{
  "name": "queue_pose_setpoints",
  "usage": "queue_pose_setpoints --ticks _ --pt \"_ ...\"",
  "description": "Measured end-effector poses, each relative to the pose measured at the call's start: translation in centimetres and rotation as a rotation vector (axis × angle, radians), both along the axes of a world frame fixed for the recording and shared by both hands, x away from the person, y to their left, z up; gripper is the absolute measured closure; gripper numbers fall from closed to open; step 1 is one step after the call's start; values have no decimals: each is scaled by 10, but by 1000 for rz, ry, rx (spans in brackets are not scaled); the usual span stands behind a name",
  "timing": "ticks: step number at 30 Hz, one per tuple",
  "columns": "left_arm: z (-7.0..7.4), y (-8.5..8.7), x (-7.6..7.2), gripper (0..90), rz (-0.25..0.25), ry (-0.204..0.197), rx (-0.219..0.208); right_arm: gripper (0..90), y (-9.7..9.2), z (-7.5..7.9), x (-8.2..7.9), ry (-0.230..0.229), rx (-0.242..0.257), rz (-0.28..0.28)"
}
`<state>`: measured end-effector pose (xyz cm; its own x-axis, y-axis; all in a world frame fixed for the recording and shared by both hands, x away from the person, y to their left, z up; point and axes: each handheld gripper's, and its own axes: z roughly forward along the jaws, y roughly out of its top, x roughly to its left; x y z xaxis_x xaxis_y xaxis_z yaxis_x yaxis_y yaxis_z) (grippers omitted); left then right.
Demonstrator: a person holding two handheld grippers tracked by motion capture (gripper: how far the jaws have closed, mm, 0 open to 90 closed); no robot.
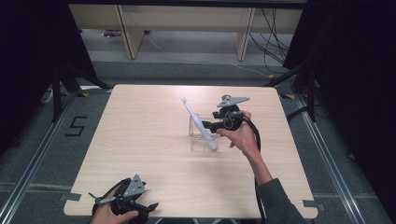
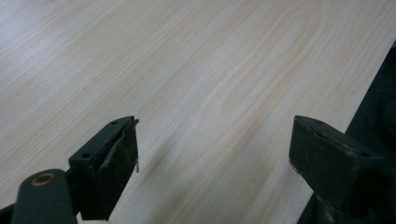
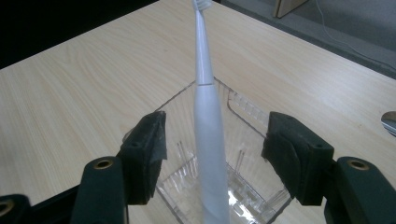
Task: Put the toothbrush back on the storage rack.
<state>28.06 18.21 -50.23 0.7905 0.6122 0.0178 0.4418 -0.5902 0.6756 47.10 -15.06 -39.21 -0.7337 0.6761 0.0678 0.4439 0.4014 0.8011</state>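
Observation:
A white electric toothbrush (image 1: 198, 122) stands tilted in a clear plastic box (image 1: 193, 128) at the middle of the wooden table (image 1: 140, 140), its bristle head up and leaning to the far left. My right gripper (image 1: 208, 126) is at the box from the right. In the right gripper view its black jaws stand open on either side of the toothbrush (image 3: 208, 140) handle, with a gap on both sides, above the box (image 3: 243, 109). My left gripper (image 1: 144, 206) rests at the table's front edge, held in a hand. Its jaws (image 2: 215, 154) are wide open over bare wood.
Black curtains flank the table. Beyond its far edge are wooden furniture legs and cables on the floor. A shiny metal object (image 3: 390, 122) sits at the right edge of the right gripper view. The table edge (image 2: 369, 93) runs close beside my left gripper.

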Motion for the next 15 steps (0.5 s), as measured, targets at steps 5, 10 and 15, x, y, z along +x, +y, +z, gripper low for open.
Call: queue_pose_setpoints --ticks 5,10,15 --pt "-1 0 1 150 2 0 2 366 -6 -1 -2 -9 -10 -3" --pt "-1 0 0 150 3 5 -4 350 -14 -1 -4 -14 -4 -14" --pt "0 0 0 150 -4 2 -3 330 -17 0 -6 1 8 -34"
